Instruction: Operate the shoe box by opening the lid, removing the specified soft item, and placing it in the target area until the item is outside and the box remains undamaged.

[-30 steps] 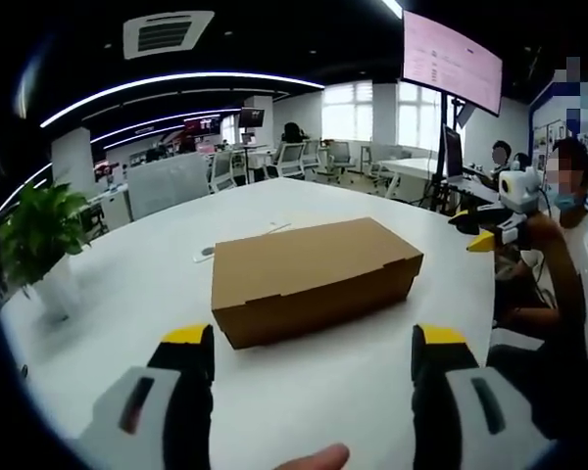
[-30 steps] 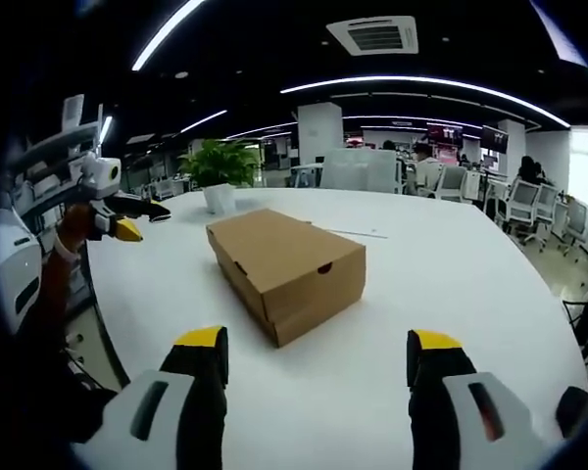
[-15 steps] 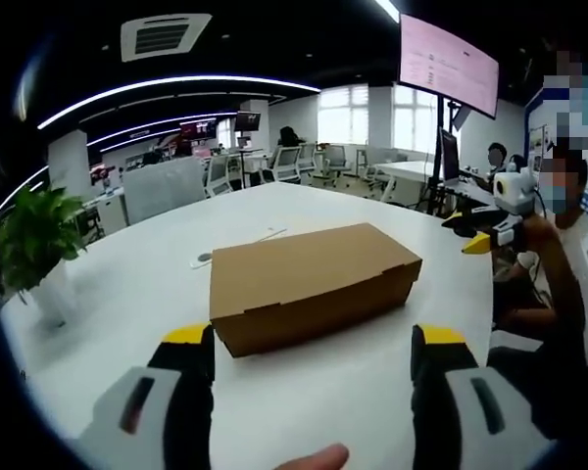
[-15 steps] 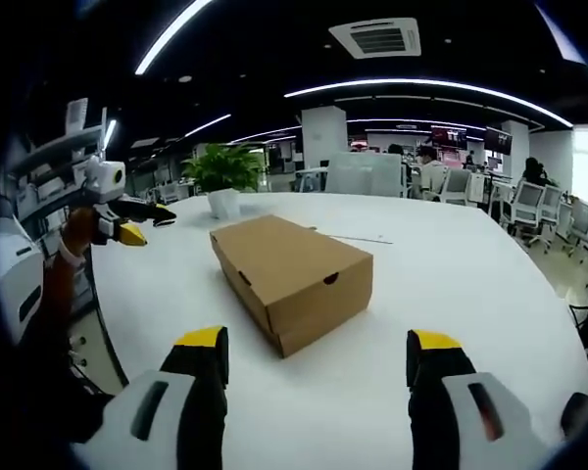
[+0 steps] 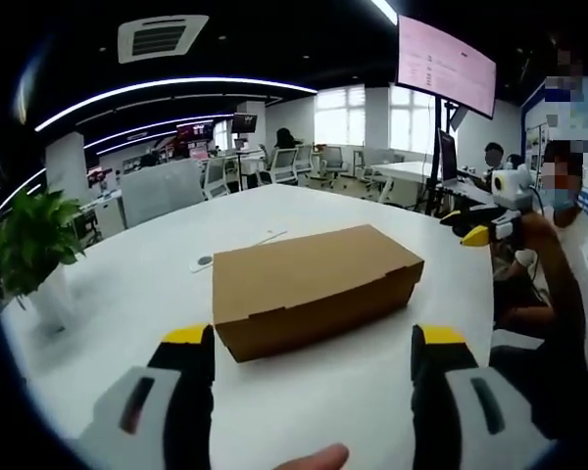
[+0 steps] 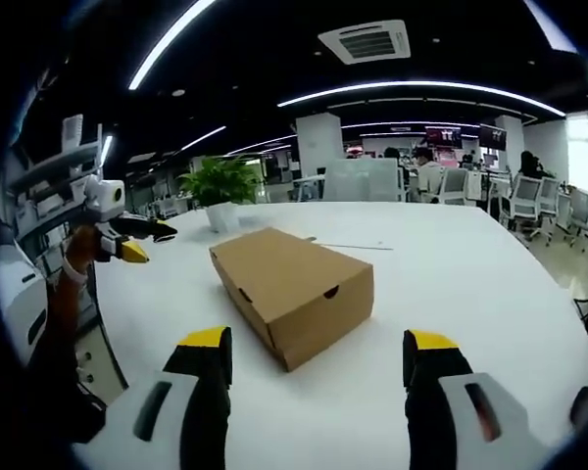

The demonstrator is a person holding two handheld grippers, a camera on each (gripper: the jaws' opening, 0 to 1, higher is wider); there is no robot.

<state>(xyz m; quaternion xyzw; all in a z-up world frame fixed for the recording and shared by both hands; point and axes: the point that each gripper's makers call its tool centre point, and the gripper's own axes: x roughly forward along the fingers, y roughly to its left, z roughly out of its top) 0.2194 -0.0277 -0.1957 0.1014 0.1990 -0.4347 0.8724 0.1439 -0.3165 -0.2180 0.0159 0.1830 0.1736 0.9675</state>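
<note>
1. Box (image 5: 314,289): brown cardboard, lid shut, lying flat on the white table (image 5: 127,294). Centre of frame in the left gripper view, long side facing the camera.
2. Right gripper view: box (image 6: 294,289) sits centre frame, short end turned toward the lens. Small half-round notch in the lid's edge on that end. No visible damage.
3. Left gripper (image 5: 314,343): jaws wide apart at the bottom of its own view, yellow tips, holding nothing. Box lies just beyond the tips, not touching.
4. Right gripper (image 6: 314,345): jaws likewise spread wide at the bottom of its view, nothing between them. Box ahead of the tips, apart from them.
5. Left gripper also appears at the left edge of the right gripper view (image 6: 127,235), held up by a hand, well left of the box, above the table edge.
6. Right gripper appears at the right edge of the left gripper view (image 5: 480,230), also off the box, held by the person there.
7. Plant (image 5: 34,240) in a white pot at the left of the left gripper view, on the table; same plant (image 6: 220,186) upper left of centre in the right gripper view, behind the box.
8. Screen (image 5: 446,64) upper right in the left gripper view. Office chairs and desks far behind the table.
</note>
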